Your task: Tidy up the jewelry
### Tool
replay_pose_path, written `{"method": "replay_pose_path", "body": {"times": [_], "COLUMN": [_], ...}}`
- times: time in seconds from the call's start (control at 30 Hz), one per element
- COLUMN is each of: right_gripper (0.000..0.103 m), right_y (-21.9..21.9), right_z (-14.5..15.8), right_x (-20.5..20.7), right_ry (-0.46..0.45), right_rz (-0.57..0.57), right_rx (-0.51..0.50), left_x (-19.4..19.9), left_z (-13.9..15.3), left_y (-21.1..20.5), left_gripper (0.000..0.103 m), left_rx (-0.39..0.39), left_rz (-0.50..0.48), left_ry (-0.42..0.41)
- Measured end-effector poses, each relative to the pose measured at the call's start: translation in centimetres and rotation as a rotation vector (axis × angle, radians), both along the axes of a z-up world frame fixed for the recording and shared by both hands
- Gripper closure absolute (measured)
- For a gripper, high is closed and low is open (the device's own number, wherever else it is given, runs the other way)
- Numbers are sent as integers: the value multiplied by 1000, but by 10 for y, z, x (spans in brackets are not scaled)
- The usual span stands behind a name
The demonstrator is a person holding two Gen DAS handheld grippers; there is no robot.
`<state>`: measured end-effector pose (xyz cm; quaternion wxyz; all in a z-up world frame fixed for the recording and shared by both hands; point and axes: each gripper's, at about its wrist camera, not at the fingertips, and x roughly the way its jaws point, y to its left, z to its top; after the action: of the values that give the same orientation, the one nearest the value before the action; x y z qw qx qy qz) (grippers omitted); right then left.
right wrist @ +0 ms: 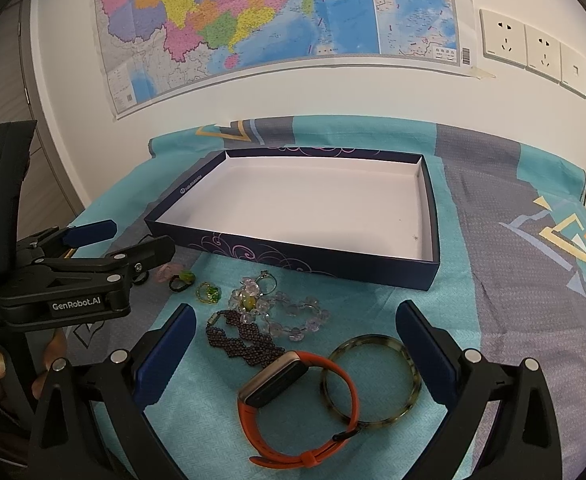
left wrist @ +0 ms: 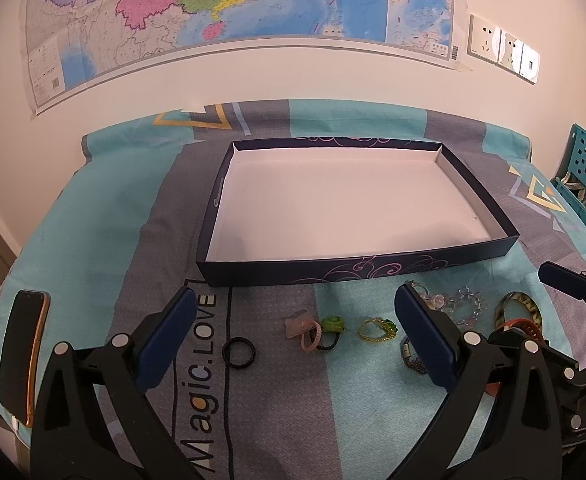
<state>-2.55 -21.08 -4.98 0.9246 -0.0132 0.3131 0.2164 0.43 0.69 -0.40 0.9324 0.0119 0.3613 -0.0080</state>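
Both grippers' fingers spread, empty; risk: right gripper [right wrist: 295, 332] snags orange watch [right wrist: 293, 396] strap overlapping bangle [right wrist: 371, 380], dragging both.

Blk grippers [right wrist: 293, 328], blue pads [right wrist: 169, 352], silver screws

Dim, warm indoor light from overhead; soft shadows inside the box [left wrist: 489, 216] walls. Heavy fisheye bending at frame edges, black vignetted corners. Sharp centre focus, slight edge softness.
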Motion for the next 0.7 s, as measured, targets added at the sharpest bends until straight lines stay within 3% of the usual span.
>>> {"method": "replay_pose_path", "body": {"times": [0.7], "right_gripper": [6], "right_y": [-6], "right_z": [-2], "right_x": [-2], "right_ry": [12], "right_rz": [-7], "right_rx": [4], "left_x": [2], "left_z": [-3], "left_y": [2], "left_gripper": [5], "left_rx": [-14], "left_rz": [-2], "left_ry": [9]}}
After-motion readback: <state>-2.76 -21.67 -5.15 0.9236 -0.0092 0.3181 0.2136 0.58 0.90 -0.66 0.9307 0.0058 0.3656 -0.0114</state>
